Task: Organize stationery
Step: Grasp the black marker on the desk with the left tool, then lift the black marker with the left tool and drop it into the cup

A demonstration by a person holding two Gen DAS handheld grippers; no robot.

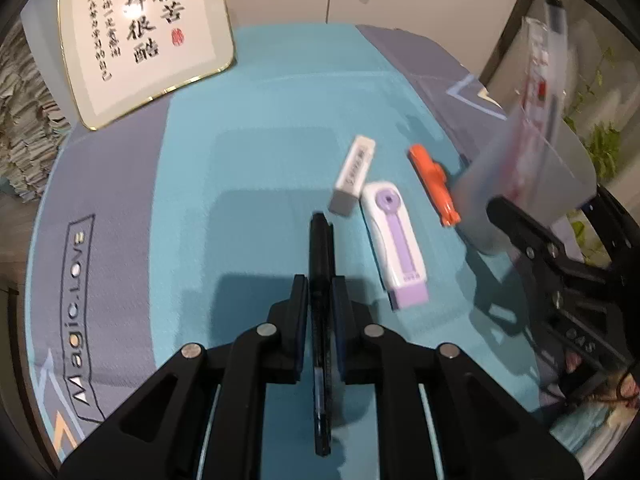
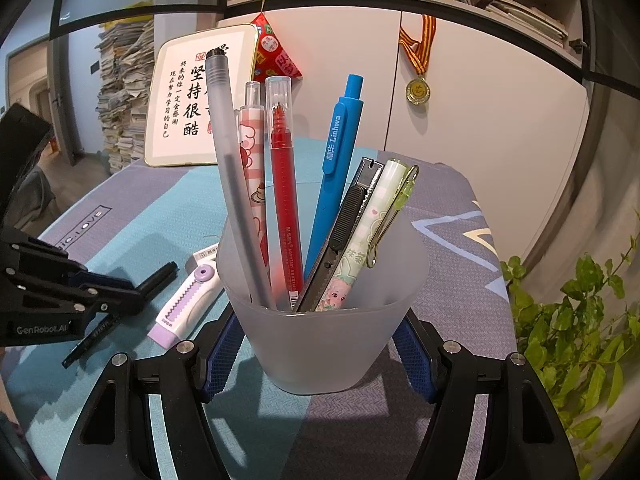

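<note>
L gripper (image 1: 320,292) has its fingers clamped on a black pen (image 1: 321,264), pen lying lengthwise between the pads, tip poking out ahead, low over the teal desk mat (image 1: 260,100). R gripper (image 2: 320,354) has its blue pads pressed on both sides of a frosted pen cup (image 2: 324,344), gripping it near the base; cup looks tilted in the left wrist view and blurred there.

Rel. to the cup: inside it stand a grey capped pen (image 2: 232,184), a pink patterned pen (image 2: 254,152), a red pen (image 2: 283,184), a blue pen (image 2: 338,168), a box cutter (image 2: 344,232) and a pale green pen w/ clip (image 2: 372,220). Just left of the cup on the mat lies a white-and-purple correction tape (image 1: 396,244), w/ a white eraser (image 1: 354,172) beside it, further from the cup. An orange item (image 1: 434,184) lies closest to the cup, partly behind it; can't tell what it is. Black pen and L gripper sit farther left of the cup, past the correction tape. Behind the cup, at the mat's far edge, a framed calligraphy board (image 2: 200,100) leans on the cabinet (image 2: 480,120).
</note>
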